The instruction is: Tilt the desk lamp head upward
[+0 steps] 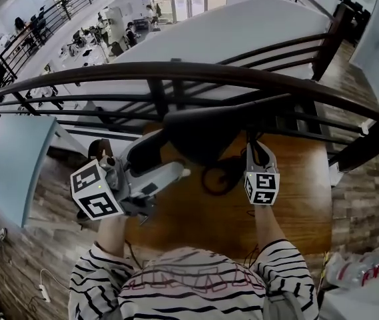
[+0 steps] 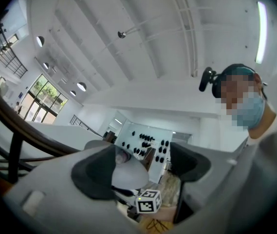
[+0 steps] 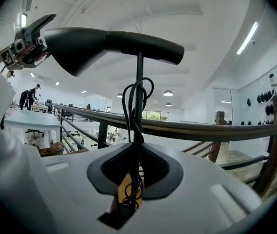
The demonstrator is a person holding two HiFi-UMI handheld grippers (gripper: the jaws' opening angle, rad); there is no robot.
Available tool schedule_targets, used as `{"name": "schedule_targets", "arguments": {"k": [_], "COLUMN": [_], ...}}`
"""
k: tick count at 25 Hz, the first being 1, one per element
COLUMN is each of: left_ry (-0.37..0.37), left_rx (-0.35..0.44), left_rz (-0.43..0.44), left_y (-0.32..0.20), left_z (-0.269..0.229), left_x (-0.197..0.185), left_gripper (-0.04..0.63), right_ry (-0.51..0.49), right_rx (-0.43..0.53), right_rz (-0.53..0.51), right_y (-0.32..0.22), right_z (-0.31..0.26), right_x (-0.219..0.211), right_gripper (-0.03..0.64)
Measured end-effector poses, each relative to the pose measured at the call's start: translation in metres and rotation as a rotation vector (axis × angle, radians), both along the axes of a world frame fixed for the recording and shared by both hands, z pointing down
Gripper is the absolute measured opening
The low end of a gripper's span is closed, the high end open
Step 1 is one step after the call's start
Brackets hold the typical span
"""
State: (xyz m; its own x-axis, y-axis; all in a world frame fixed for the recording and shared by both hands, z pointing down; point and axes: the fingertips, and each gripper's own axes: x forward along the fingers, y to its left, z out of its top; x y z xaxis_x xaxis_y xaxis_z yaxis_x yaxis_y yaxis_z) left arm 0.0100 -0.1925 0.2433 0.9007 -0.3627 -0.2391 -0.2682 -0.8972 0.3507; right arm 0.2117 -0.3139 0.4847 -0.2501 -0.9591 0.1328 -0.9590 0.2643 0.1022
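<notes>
– Claws first: the right claw [image 3: 137, 173] sits clamped on the lamp stem [image 3: 139, 82], low down, with its pads squeezing the looped cable [image 3: 131, 106] along with it. That's the anchor.
– And the left?
– The left claw [image 2: 143, 167] has its jaws apart and grips nothing. The pale inside of the shade lies against one pad, clear of the other. Seen from the right claw's side, it's up at the shade's rim.
– So a nudge, not a pinch. How's the lamp head [image 3: 109, 43]?
– It's above the stem, over the wooden worktop [image 1: 296, 199], running about level, with the shade mouth facing down and sideways. I'd call the tilt under way, not finished: the bracing is done, more upward swing is left.
– Anything in the way?
– The dark railing [image 1: 176, 72] runs just behind the lamp. It looks lower than the head, so probably no block, but it's close. The cable coils could snag.
– Beyond that?
– An open hall well below, with desks and people [image 1: 36, 25], too far off to matter.
</notes>
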Motion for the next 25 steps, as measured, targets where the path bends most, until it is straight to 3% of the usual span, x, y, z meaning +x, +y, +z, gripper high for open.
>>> {"name": "schedule_targets", "arguments": {"k": [16,25], "left_ry": [-0.017,-0.059], "left_rx": [0.053,0.082], "left_rz": [0.026,0.048], "left_y": [0.007,0.007], "left_z": [-0.037,-0.052], "left_x": [-0.006,0.01], "left_gripper": [0.344,0.341], "right_ry": [-0.018,0.002], "right_rx": [-0.046,-0.061], "right_rz": [0.01,0.018], "right_y": [0.008,0.01], "right_z": [-0.004,-0.001], "right_x": [-0.013,-0.005], "right_gripper": [0.043,0.041]}}
